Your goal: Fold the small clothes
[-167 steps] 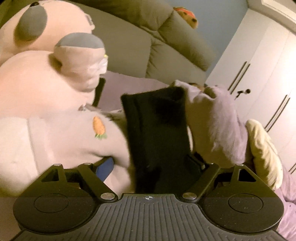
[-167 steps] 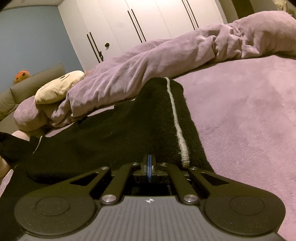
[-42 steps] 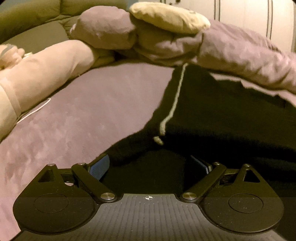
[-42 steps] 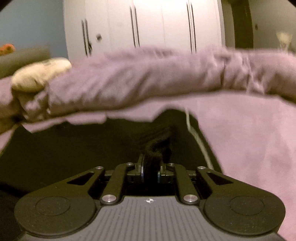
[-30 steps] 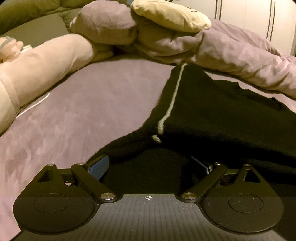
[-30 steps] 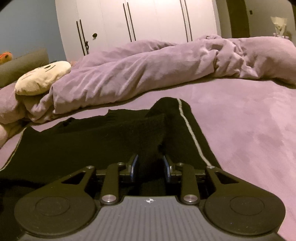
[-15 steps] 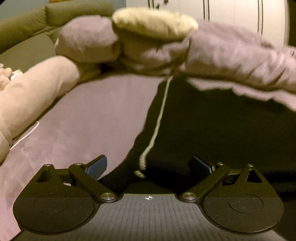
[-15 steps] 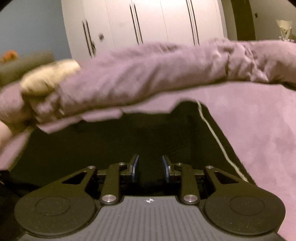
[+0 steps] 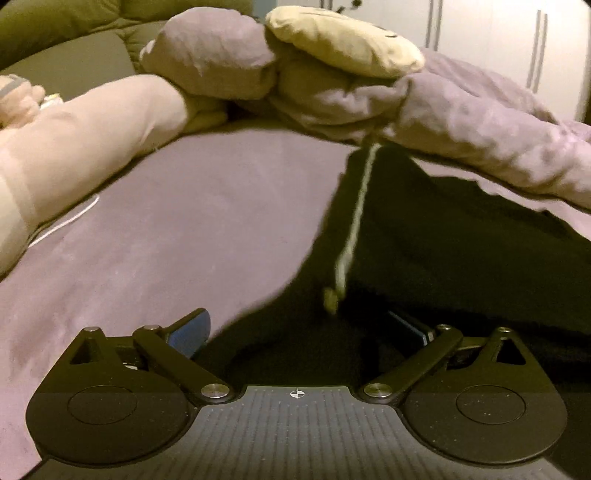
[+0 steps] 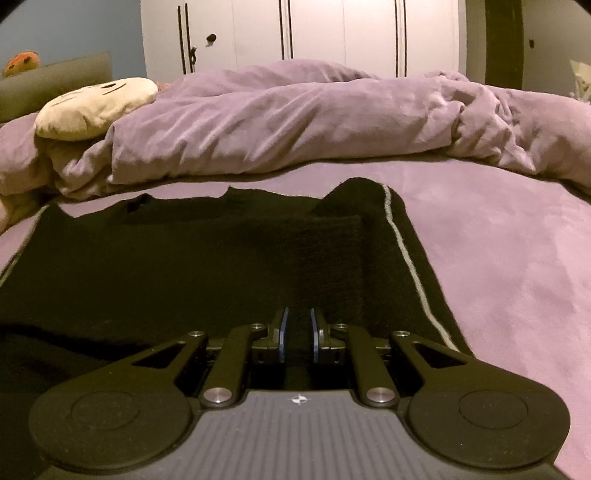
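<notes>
A black knit garment (image 10: 184,266) with a thin white stripe (image 10: 410,266) down its edge lies spread on the purple bed sheet (image 10: 498,258). One flap is folded flat over its body. My right gripper (image 10: 298,330) hovers over the near part, jaws closing to a narrow gap. Black cloth shows in that gap, but no pinched fold rises from it. In the left wrist view the same garment (image 9: 461,240) and stripe (image 9: 354,218) run away from my left gripper (image 9: 299,326). That gripper stands wide open, with the garment's near corner lying loose between its fingers.
A rumpled purple duvet (image 10: 295,122) lies along the far side of the bed, a cream plush (image 10: 96,103) on its left end. A big pink plush (image 9: 92,125) and a white cable (image 9: 62,225) lie to the left. White wardrobe doors (image 10: 314,33) stand behind.
The right gripper let go of the bunch of black cloth it was pinching, and its jaws then narrowed again. The flap now lies flat. The left gripper stayed open and shifted slightly.
</notes>
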`<state>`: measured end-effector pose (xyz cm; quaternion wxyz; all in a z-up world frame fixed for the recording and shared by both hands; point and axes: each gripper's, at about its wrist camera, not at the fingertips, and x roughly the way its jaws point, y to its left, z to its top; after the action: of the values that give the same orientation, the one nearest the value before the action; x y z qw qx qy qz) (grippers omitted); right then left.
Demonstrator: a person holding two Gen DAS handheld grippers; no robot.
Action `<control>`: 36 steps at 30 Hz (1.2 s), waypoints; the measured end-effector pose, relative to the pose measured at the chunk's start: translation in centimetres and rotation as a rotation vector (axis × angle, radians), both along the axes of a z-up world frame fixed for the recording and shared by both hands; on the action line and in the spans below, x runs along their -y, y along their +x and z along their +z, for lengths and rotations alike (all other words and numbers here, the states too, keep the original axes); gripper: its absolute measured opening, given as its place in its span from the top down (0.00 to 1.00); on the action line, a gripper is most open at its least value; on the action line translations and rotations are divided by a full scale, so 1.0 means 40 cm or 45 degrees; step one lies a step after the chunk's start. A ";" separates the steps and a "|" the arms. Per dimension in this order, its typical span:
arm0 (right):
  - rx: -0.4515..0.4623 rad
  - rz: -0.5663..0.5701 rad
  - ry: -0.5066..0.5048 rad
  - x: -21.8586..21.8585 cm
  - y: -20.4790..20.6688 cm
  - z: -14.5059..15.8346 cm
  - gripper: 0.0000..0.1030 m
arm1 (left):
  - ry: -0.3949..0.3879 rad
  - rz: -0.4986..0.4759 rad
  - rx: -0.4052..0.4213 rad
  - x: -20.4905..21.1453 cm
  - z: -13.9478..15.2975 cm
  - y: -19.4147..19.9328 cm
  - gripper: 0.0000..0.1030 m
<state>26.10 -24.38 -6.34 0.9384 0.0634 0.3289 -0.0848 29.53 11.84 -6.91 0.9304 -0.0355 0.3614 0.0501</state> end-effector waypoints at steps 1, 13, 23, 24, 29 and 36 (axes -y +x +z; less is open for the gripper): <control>-0.004 0.003 0.014 -0.006 -0.030 0.016 0.83 | -0.002 -0.005 0.006 -0.002 0.003 -0.029 0.00; -0.207 -0.085 0.202 -0.053 -0.481 0.044 0.63 | -0.064 -0.011 -0.134 -0.044 -0.043 -0.383 0.00; -0.214 -0.222 0.264 0.049 -0.669 0.072 0.38 | -0.012 0.073 -0.131 -0.114 -0.027 -0.479 0.00; -0.212 -0.234 0.275 0.063 -0.679 0.074 0.38 | -0.024 0.091 -0.130 -0.127 -0.024 -0.484 0.00; -0.272 -0.218 0.346 0.117 -0.710 0.051 0.34 | -0.069 0.153 -0.130 -0.193 -0.020 -0.493 0.00; -0.299 -0.227 0.457 0.150 -0.712 0.007 0.33 | -0.117 0.233 -0.164 -0.255 -0.033 -0.478 0.00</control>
<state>-2.39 -30.37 -6.07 0.8561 0.2479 0.4388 -0.1144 10.41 22.05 -8.24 0.8941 -0.1076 0.4177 0.1204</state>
